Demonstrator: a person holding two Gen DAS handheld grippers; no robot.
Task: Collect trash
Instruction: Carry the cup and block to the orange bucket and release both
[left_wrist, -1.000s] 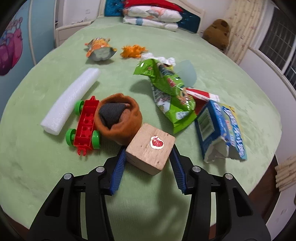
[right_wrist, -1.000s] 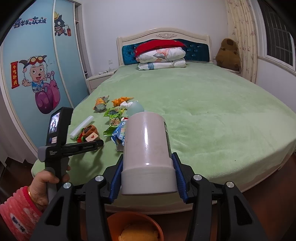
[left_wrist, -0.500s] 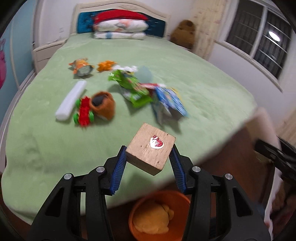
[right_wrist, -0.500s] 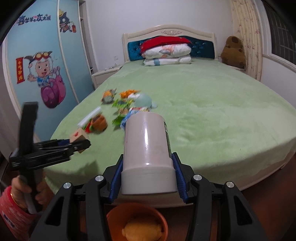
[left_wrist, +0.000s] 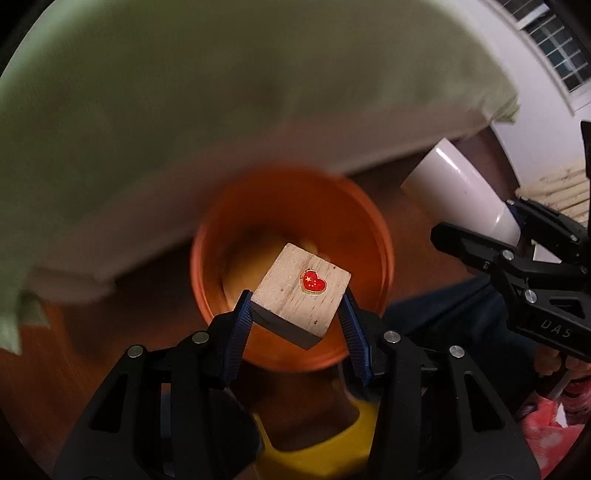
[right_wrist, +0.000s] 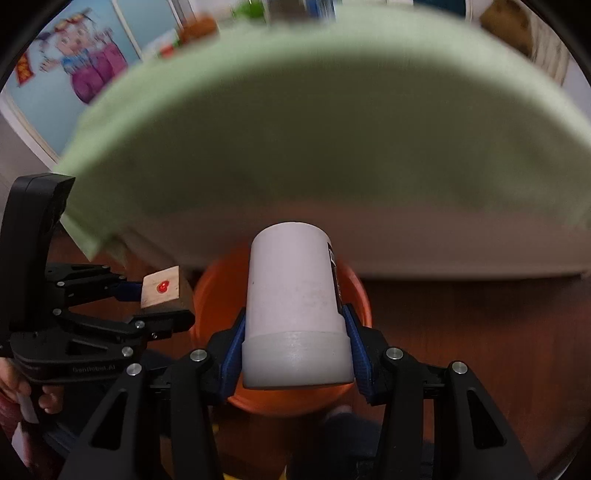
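Observation:
My left gripper (left_wrist: 295, 314) is shut on a wooden block (left_wrist: 301, 293) with a red heart sticker, held over the orange bin (left_wrist: 369, 229) on the floor. The block also shows in the right wrist view (right_wrist: 162, 288), beside the bin (right_wrist: 360, 291). My right gripper (right_wrist: 295, 325) is shut on a white cylindrical container (right_wrist: 295, 302), held above the bin; the container also shows in the left wrist view (left_wrist: 461, 184). Something yellow lies blurred inside the bin.
The green bed cover (left_wrist: 221, 92) hangs over the bed edge just behind the bin, also in the right wrist view (right_wrist: 314, 129). Dark wooden floor (right_wrist: 461, 314) surrounds the bin. A yellow object (left_wrist: 325, 443) sits under my left gripper.
Both grippers have swung down from above the bed to the orange bin on the floor, each keeping its object. The trash on the bed has left the left view.

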